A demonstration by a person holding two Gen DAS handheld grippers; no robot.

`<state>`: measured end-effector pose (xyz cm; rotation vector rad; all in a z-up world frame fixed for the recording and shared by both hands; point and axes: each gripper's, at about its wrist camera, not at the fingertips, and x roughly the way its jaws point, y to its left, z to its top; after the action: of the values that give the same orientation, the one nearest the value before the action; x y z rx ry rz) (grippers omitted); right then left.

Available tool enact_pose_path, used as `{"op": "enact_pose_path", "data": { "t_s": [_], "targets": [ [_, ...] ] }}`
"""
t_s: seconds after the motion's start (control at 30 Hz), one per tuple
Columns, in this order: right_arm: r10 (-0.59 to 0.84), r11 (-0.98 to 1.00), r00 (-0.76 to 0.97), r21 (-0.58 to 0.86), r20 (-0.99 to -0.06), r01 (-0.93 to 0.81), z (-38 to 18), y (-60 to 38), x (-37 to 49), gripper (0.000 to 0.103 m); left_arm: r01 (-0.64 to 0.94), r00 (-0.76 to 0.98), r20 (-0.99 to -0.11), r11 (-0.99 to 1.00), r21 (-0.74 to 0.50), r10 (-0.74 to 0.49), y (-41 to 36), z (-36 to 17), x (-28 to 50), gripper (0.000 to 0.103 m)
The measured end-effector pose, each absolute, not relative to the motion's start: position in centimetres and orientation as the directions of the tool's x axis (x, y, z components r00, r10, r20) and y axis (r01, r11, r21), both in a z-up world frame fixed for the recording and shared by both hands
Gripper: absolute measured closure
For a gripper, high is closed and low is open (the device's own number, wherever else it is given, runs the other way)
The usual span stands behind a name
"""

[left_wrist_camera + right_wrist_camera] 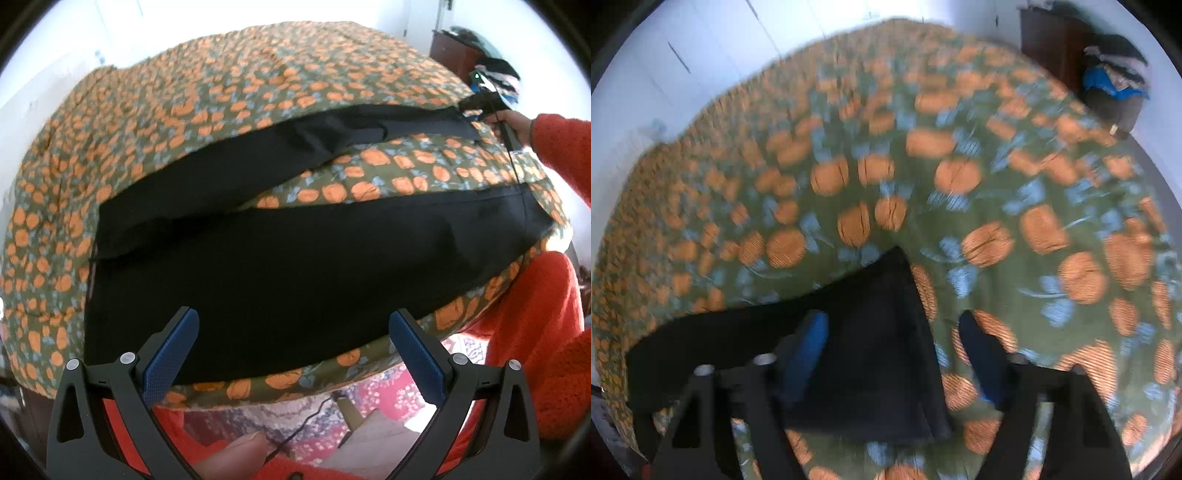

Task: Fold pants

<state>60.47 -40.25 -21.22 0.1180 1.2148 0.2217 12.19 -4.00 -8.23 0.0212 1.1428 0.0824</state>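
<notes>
Two legs of a pair of black fabric pants [280, 266] lie spread across a bed covered by an olive-green bedspread printed with orange flowers and pale blue leaves [229, 92], the legs parting into a narrow V with the patterned cover showing between them. Over the near edge of the garment hangs the left gripper [291, 354], its black arms and blue-padded fingers [168, 356] spread wide, with nothing between them. From the right wrist camera, which is blurred, the right gripper [892, 354] points down at a leg end of the pants [871, 347]; its blue pads stand partly apart, one over the dark cloth, the other over the bedspread [1015, 177], clamping nothing. At the far leg end a hand in an orange-red fuzzy sleeve [561, 147] holds that gripper.
</notes>
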Motion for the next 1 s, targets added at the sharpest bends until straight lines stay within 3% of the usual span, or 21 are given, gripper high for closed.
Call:
{"op": "enact_pose_path", "data": {
  "t_s": [0.03, 0.07, 0.13, 0.3, 0.33, 0.43, 0.47, 0.57, 0.67, 0.8, 0.9, 1.0],
  "targets": [
    [0.200, 0.978, 0.284, 0.176, -0.938, -0.108, -22.3, -39.6, 61.0, 0.081, -0.061, 0.408, -0.910, 0.997, 0.055, 0.076, -3.8, -8.4, 12.4, 0.000],
    [0.155, 0.984, 0.289, 0.122, -0.945, -0.128, -22.1, -39.0, 61.1, 0.088, -0.067, 0.407, -0.910, 0.996, 0.055, 0.077, -3.6, -8.5, 12.5, 0.000],
    [0.131, 0.976, 0.442, 0.036, -0.887, -0.217, -18.1, -37.3, 61.0, 0.090, -0.074, 0.408, -0.909, 0.996, 0.054, 0.079, -3.4, -8.7, 12.9, 0.000],
    [0.125, 0.946, 0.645, -0.105, -0.754, -0.306, -11.6, -34.8, 61.8, 0.089, -0.054, 0.387, -0.921, 0.998, 0.033, 0.051, -3.7, -9.7, 13.7, 0.000],
    [0.099, 0.943, 0.637, -0.132, -0.765, -0.305, -12.1, -34.4, 62.4, 0.085, -0.051, 0.388, -0.920, 0.998, 0.032, 0.049, -3.8, -9.7, 13.7, 0.000],
    [-0.114, 0.939, 0.586, -0.280, -0.802, -0.201, -16.0, -34.8, 63.5, 0.059, -0.066, 0.396, -0.916, 0.997, 0.036, 0.059, -3.2, -9.6, 13.6, 0.000],
    [-0.135, 0.943, 0.583, -0.284, -0.801, -0.171, -16.5, -35.2, 63.4, 0.058, -0.077, 0.395, -0.917, 0.996, 0.034, 0.061, -2.8, -9.7, 13.6, 0.000],
    [-0.098, 0.975, 0.595, -0.196, -0.798, -0.103, -16.9, -36.6, 61.9, 0.058, -0.111, 0.379, -0.924, 0.994, 0.016, 0.057, -1.5, -10.4, 13.8, 0.000],
    [0.028, 0.978, 0.572, -0.095, -0.820, -0.184, -16.7, -34.3, 59.3, 0.058, -0.099, 0.412, -0.908, 0.994, 0.042, 0.080, -0.3, -10.4, 15.1, 0.000],
    [0.389, 0.893, 0.383, 0.241, -0.838, -0.381, -17.3, -26.4, 55.2, 0.056, -0.130, 0.505, -0.858, 0.991, 0.035, 0.096, 3.1, -10.2, 19.8, 0.000],
    [0.678, 0.682, 0.077, 0.587, -0.731, -0.436, -19.3, -17.5, 51.0, 0.055, -0.223, 0.562, -0.813, 0.975, 0.027, 0.151, 6.7, -11.4, 25.6, 0.000],
    [0.769, 0.526, -0.127, 0.733, -0.627, -0.431, -21.2, -10.1, 47.5, 0.055, -0.292, 0.542, -0.817, 0.956, 0.038, 0.198, 8.9, -13.6, 29.6, 0.000]
  ]
}}
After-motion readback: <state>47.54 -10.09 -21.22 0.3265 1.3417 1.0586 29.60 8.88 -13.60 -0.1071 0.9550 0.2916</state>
